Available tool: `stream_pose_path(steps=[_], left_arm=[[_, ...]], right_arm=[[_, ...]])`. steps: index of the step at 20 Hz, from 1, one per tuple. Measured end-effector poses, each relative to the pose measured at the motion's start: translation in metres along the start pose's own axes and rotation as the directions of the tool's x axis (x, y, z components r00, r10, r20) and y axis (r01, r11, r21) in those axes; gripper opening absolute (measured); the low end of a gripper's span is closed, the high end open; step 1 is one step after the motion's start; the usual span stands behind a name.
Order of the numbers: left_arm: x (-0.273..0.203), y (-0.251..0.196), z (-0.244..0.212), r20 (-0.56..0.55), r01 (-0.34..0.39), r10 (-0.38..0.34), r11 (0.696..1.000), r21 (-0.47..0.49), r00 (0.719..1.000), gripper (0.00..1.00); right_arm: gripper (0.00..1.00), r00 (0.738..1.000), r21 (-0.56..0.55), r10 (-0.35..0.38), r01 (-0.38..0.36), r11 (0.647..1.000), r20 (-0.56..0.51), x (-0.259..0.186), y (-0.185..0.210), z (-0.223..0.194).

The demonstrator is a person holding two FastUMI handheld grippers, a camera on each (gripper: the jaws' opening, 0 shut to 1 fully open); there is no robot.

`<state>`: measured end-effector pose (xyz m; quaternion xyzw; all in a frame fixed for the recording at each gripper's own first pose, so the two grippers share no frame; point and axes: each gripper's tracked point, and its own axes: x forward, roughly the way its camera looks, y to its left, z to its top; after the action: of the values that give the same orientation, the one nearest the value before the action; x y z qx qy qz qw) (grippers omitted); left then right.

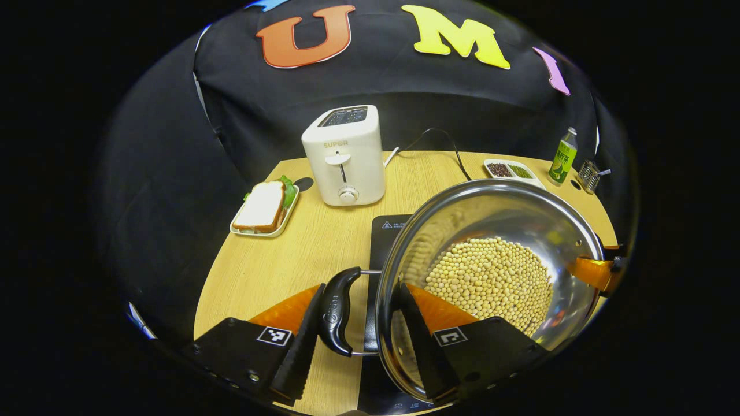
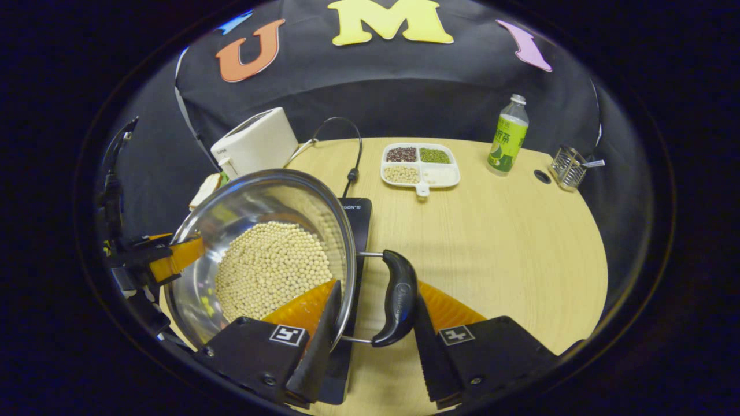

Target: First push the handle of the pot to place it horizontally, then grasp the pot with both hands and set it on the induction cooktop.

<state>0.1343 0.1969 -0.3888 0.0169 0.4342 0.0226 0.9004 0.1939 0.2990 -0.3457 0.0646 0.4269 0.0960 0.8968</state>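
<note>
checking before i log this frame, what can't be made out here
- Whether the pot rests on the induction cooktop or hangs above it: the pot hides the contact in both views.
- Left hand-held gripper and right hand-held gripper: each straddles a handle and the rim, but finger pressure cannot be judged.
- Cooktop controls: cut off at the left gripper view's bottom edge.
- Rack contents: too small.

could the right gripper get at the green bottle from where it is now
Probably not right away: the right gripper straddles the pot rim and handle, sharing the pot's weight. Otherwise the bare table up to the green bottle leaves the way free.
</note>
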Motion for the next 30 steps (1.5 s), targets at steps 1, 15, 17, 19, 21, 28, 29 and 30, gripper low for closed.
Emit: stream_pose_path(steps=[1,15,17,19,21,28,29,30], left_arm=[[0.0,0.0,0.001,0.004,0.002,-0.002,1.0,0.001,1.0,0.74],[-0.083,0.004,0.049,0.269,-0.059,0.057,0.998,-0.001,0.962,0.96],[-0.101,-0.002,0.055,0.305,-0.07,0.064,0.997,0.011,0.95,0.96],[-0.122,-0.011,0.061,0.342,-0.065,0.058,0.998,0.009,0.938,0.96],[-0.142,-0.022,0.065,0.375,-0.051,0.044,0.999,0.009,0.926,0.96],[-0.21,-0.055,0.08,0.47,-0.036,0.034,0.999,-0.005,0.882,0.96],[-0.218,-0.062,0.081,0.481,-0.032,0.029,0.999,-0.002,0.876,0.96],[-0.225,-0.07,0.078,0.487,-0.028,0.025,1.0,-0.003,0.873,0.96]], right_arm=[[0.71,1.0,-0.005,0.006,-0.006,1.0,-0.006,0.0,0.0,0.0],[0.77,0.976,-0.178,0.023,0.017,0.984,0.219,-0.06,-0.006,0.044],[0.76,0.968,-0.2,0.029,0.022,0.98,0.25,-0.075,-0.006,0.048],[0.76,0.959,-0.208,0.042,0.018,0.978,0.28,-0.091,-0.005,0.051],[0.77,0.951,-0.22,0.044,0.026,0.975,0.307,-0.107,-0.009,0.054],[0.84,0.913,-0.193,0.049,0.034,0.981,0.405,-0.172,-0.029,0.062],[0.92,0.905,-0.185,0.046,0.037,0.982,0.422,-0.182,-0.035,0.065],[0.96,0.897,-0.18,0.044,0.04,0.983,0.44,-0.192,-0.041,0.066]])
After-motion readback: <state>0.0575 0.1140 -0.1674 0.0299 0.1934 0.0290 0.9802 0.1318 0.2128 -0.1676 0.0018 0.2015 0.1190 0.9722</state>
